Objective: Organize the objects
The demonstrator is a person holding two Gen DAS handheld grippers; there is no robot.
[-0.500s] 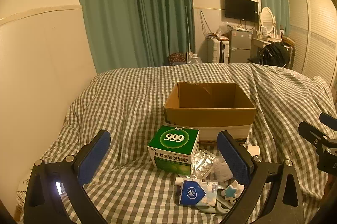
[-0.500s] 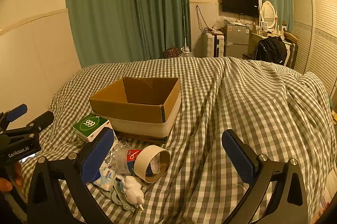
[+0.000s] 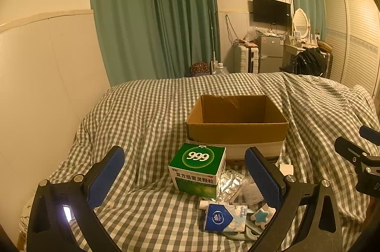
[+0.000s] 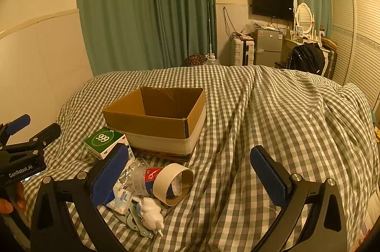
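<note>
Both two-finger grippers, left (image 3: 184, 177) and right (image 4: 191, 172), spread wide, empty, above checked bedcover (image 4: 273, 114); green 999 medicine carton (image 3: 198, 169) beside open brown cardboard box (image 3: 237, 131).

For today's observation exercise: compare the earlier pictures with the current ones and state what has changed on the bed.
Nothing visibly changed. Both hand-held grippers, left and right, are open and empty as before, in the same poses. The green medicine box, cardboard box, tape roll and the small clutter lie where they were.
</note>
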